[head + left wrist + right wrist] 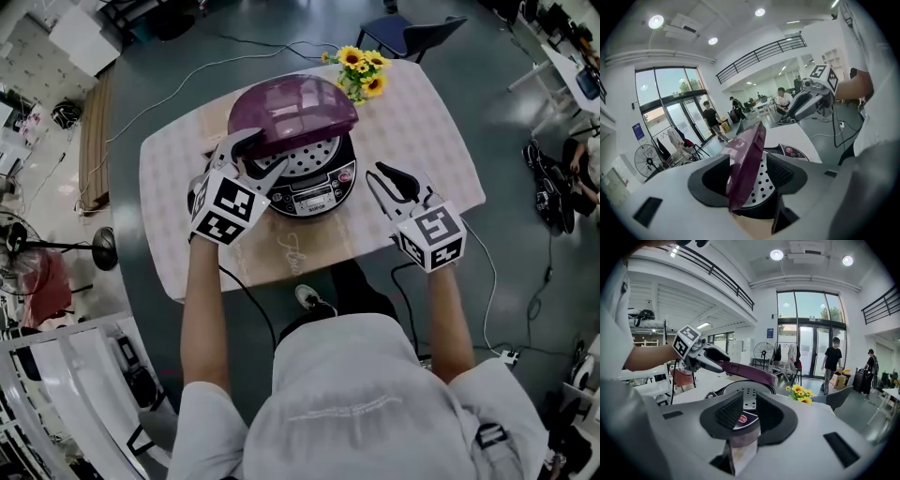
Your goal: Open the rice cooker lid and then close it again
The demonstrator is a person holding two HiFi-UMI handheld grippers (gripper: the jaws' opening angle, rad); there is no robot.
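Since the purple lid [291,111] hangs half raised over the rice cooker [317,192], the head view hides most of the pot opening and whatever joins the lid at the back. All you get there is a strip of silver perforated plate [305,157] showing under the front rim. Print on the control panel is too small to read, and in the right gripper view the cooker's base is cut off behind that gripper's own fingers [729,412]. The lid itself is a glossy plum-coloured dome, tipped up at the front and low at the far side. The left gripper [261,155] has its fingers apart with the lid's front rim standing between them. The rim looks to sit against one finger, with a visible gap to the other, so it's not pinched. The right gripper [375,172] hangs over the surface [427,122] off to the side of the cooker, fingers apart with nothing between them, just the cooker's front showing past the tips. Some sunflowers [361,71] sit beyond the cooker, well past both sets of fingers.
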